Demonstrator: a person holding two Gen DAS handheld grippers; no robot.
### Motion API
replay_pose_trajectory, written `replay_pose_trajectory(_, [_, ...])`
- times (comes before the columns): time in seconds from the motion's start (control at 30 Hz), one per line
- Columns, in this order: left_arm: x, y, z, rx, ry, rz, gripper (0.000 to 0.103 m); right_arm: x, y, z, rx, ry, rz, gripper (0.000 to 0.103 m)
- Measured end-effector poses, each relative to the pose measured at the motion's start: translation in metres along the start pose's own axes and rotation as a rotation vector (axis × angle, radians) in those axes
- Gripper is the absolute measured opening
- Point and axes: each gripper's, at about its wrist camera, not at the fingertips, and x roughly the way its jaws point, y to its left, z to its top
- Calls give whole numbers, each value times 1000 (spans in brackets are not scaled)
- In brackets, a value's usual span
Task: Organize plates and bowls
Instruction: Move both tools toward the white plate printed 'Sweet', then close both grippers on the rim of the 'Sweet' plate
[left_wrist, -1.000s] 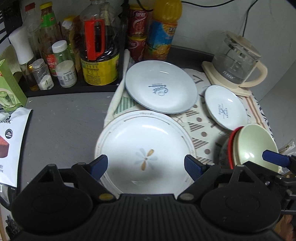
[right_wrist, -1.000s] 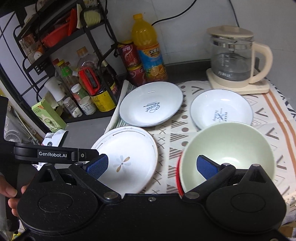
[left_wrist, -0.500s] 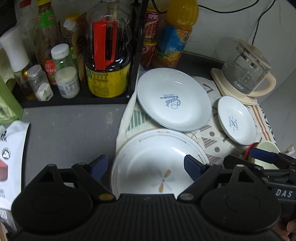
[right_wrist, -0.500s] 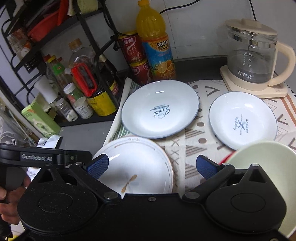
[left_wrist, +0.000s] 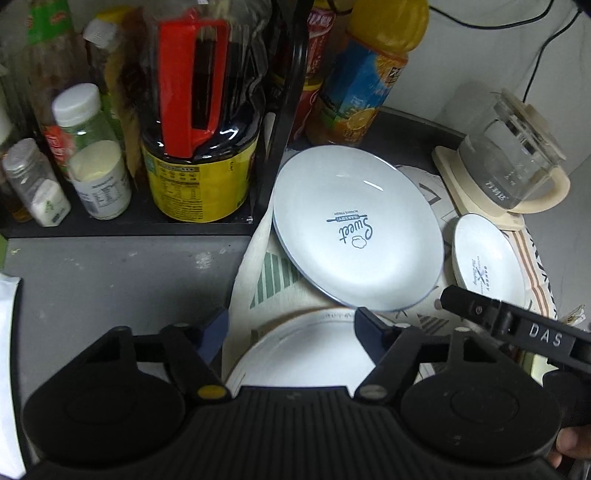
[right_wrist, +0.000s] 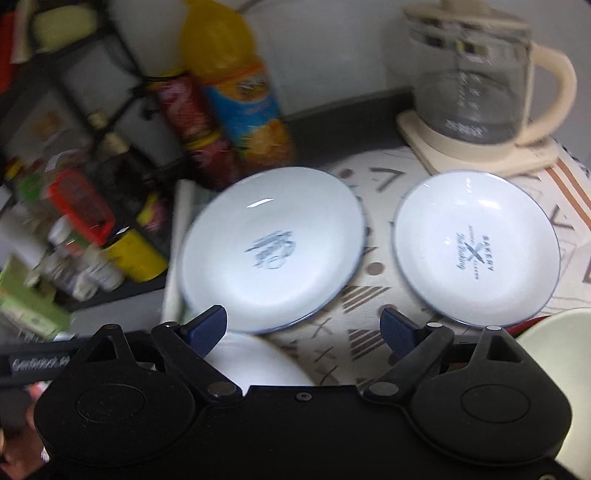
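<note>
While the large "Sweet" plate (left_wrist: 356, 232) lies on the patterned cloth (right_wrist: 373, 295), the smaller bakery plate (right_wrist: 476, 247) sits just beside it, and a white plate (left_wrist: 306, 354) lies nearer. The left gripper (left_wrist: 291, 328) hangs above this white plate, jaws apart, holding nothing. The right gripper (right_wrist: 303, 325) is also spread wide and empty. A pale bowl (right_wrist: 554, 332) shows at the right edge, with a glass kettle (right_wrist: 476, 81) behind.

Beside the big "Sweet" plate (right_wrist: 271, 245), all lying flat, are the smaller "Bakery" plate (right_wrist: 476, 249) to its right, a white plate (left_wrist: 314, 354) just before it, and a pale green bowl (right_wrist: 557, 339) at far right.
</note>
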Motion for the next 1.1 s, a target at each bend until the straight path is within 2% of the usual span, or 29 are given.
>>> replay_pose_trajectory(0.13, [18, 1, 9, -15, 6, -19, 65, 16, -4, 4, 49, -6, -13, 91])
replay_pose_trajectory(0.27, [37, 3, 17, -41, 23, -27, 55, 30, -4, 8, 58, 1, -38, 91])
replay_pose_trajectory(0.57, [71, 4, 32, -77, 43, -40, 41, 66, -12, 17, 123, 48, -45, 90])
replay_pose_trajectory(0.7, [83, 4, 34, -88, 60, -44, 32, 81, -18, 16, 159, 80, -29, 80])
replay_pose_trajectory(0.77, [87, 4, 34, -93, 66, -45, 29, 87, -18, 17, 166, 94, -26, 70])
replay_pose_trajectory(0.83, [91, 5, 32, -99, 75, -51, 28, 92, -19, 17, 170, 104, -22, 65])
replay_pose_trajectory(1.0, [95, 5, 30, -117, 69, -75, 21, 95, -19, 17, 172, 88, -27, 62])
replay_pose_trajectory(1.1, [96, 4, 28, -128, 57, -73, 21, 96, -18, 19, 163, 76, -27, 49])
